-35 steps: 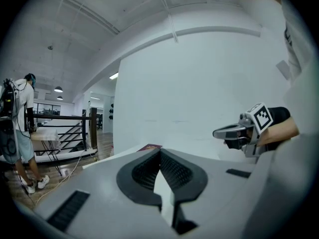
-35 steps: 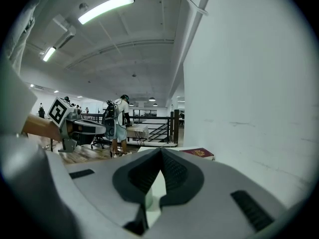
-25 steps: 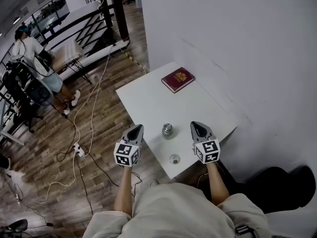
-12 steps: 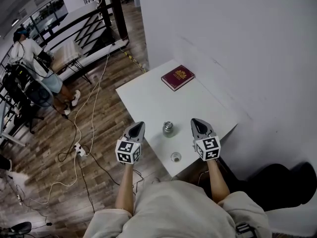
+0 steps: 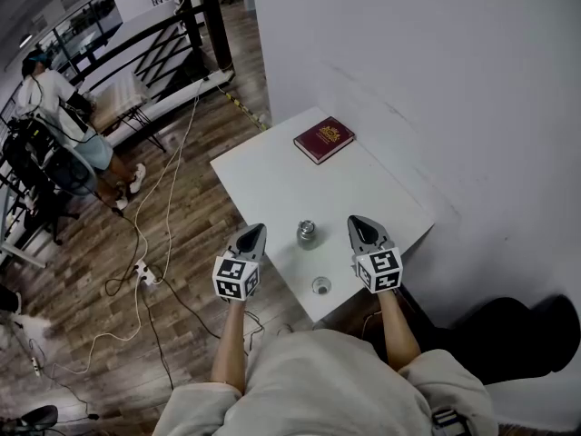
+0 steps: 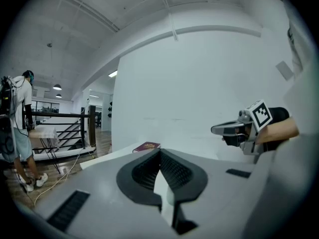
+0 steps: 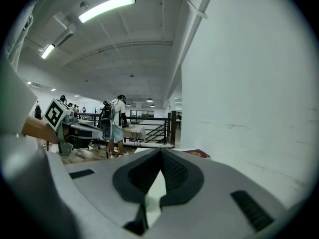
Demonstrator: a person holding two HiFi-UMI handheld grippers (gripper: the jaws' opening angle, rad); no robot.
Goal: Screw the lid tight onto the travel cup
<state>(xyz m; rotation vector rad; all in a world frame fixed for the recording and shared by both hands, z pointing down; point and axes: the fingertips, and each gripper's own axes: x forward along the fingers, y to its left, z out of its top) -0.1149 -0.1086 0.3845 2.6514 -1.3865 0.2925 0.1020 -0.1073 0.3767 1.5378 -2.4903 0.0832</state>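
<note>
Here, a white table (image 5: 272, 189) stands on wood flooring (image 5: 186, 162).

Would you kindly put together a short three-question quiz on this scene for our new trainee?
1. True or false: the lid is already on the travel cup.
2. What lies at the far end of the table? A) red book B) plate C) towel
3. Fill in: the left gripper and the right gripper are both ____ and empty.
Key: 1 false; 2 A; 3 shut.
</note>
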